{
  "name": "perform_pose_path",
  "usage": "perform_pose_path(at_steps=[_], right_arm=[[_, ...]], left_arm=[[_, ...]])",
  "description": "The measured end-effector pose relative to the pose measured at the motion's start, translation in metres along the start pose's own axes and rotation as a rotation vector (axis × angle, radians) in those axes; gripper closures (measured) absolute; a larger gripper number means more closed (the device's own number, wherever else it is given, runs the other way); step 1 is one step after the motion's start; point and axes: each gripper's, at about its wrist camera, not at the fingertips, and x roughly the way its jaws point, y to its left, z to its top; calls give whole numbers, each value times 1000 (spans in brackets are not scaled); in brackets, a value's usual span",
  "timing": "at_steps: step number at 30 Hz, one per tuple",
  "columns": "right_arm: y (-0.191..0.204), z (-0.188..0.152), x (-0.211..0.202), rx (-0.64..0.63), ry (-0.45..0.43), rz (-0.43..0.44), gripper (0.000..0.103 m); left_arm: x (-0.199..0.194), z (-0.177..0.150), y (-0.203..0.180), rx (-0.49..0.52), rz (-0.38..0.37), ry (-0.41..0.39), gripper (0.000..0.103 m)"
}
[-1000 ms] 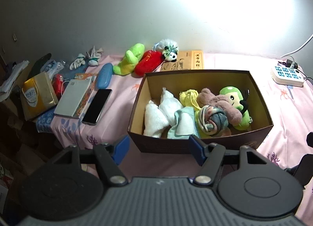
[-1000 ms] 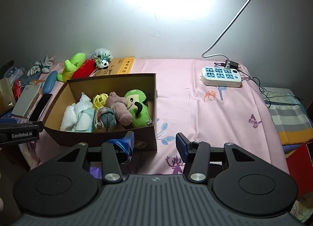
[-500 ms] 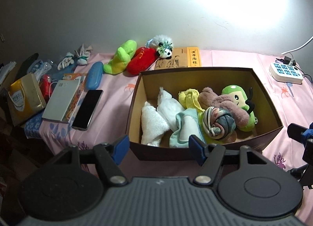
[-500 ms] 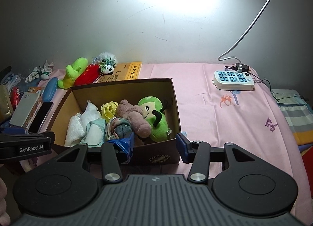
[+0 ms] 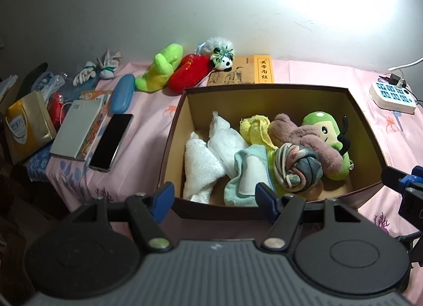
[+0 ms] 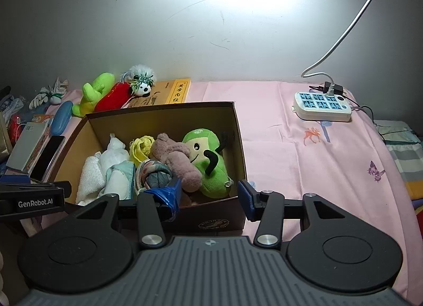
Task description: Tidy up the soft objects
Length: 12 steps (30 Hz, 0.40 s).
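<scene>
A brown cardboard box on the pink bed sheet holds white towels, a yellow cloth, a teal cloth, a rolled grey sock ball, a mauve plush and a green plush. Behind the box lie a lime plush, a red plush and a panda plush. My left gripper is open and empty over the box's near wall. My right gripper is open and empty at the box's near right corner.
A yellow book lies behind the box. Left of it are a phone, a grey notebook, a blue case, a tissue box and tied gloves. A power strip with a cable lies far right.
Both grippers have moved closer to the box, which now looks larger and nearer. The right gripper has also shifted left toward the box's right corner. Jaws stay open.
</scene>
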Motion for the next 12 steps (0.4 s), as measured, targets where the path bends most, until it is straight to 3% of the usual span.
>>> perform_pose_path(at_steps=[4,8,12], right_arm=[[-2,0,5,-7,17,17,72],[-4,-2,5,-3,18,21,72],[-9,-4,-3,18,0,25,72]], left_arm=[[2,1,0,-18,7,-8,34],[4,-3,1,-33,-48,-4,33],[-10,-8,-3,-31,-92,-83,33]])
